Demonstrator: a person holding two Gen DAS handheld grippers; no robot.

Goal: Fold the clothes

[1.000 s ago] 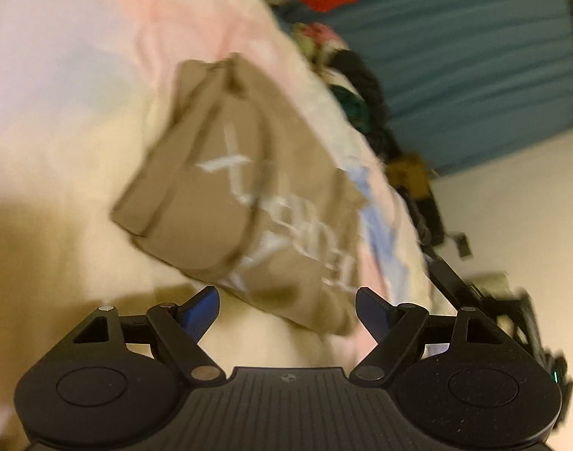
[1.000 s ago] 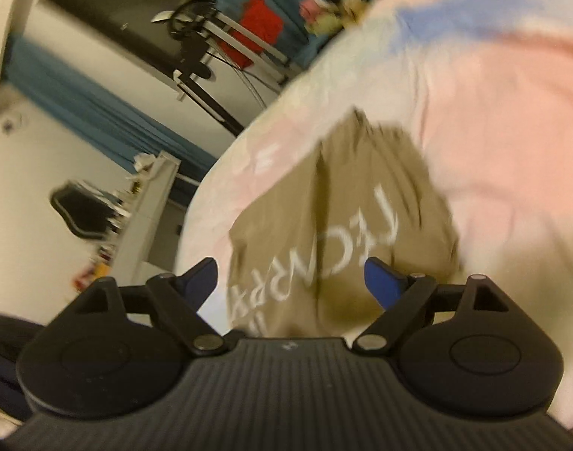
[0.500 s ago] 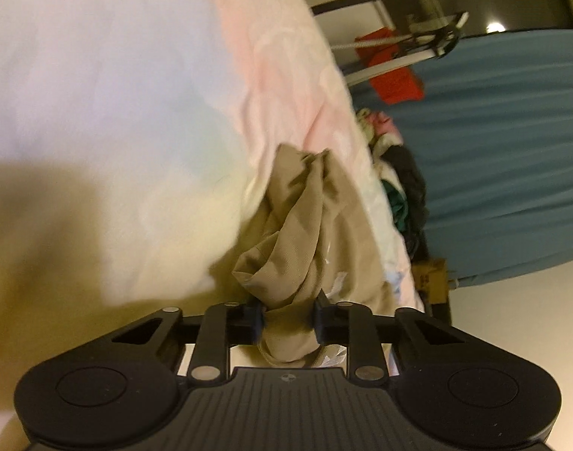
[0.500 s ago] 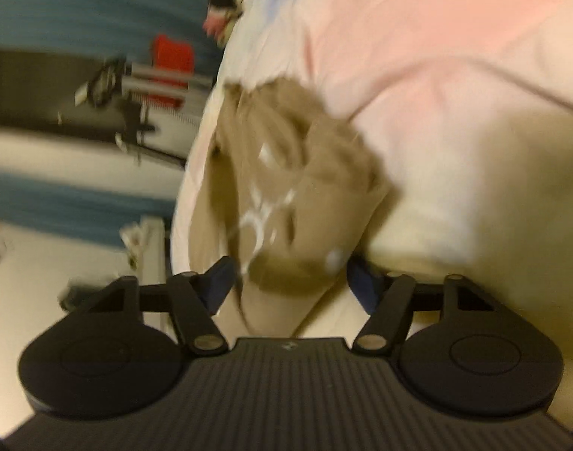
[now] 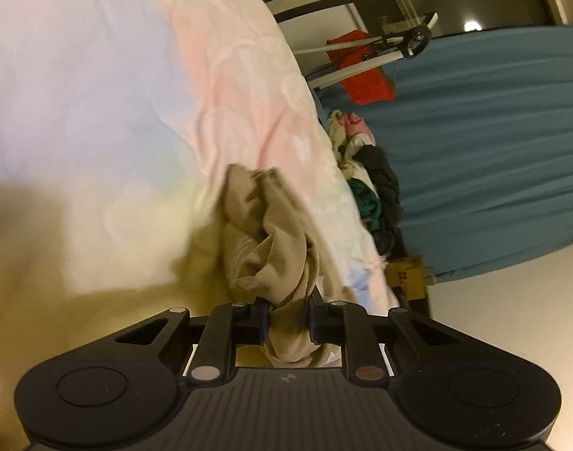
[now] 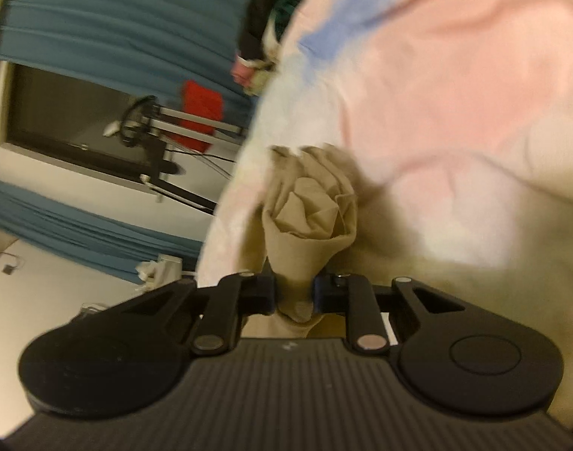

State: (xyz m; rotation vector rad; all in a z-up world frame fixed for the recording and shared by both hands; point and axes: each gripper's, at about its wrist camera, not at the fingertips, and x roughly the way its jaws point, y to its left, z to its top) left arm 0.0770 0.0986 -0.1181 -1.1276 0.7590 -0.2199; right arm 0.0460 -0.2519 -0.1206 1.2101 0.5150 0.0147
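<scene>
A crumpled tan cotton garment (image 5: 271, 248) is lying bunched on my pastel pink, blue and cream bedspread (image 5: 98, 94); my left gripper (image 5: 288, 319) and right gripper (image 6: 294, 293), jaws having just been closing, are each pinching its fabric

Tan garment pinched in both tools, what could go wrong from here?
1. Each tool, left and right, grips a crumpled wad of the tan garment, so it may lift bunched, not flat.
2. It lies on the pastel bedcover; that cloth could get dragged along.
</scene>
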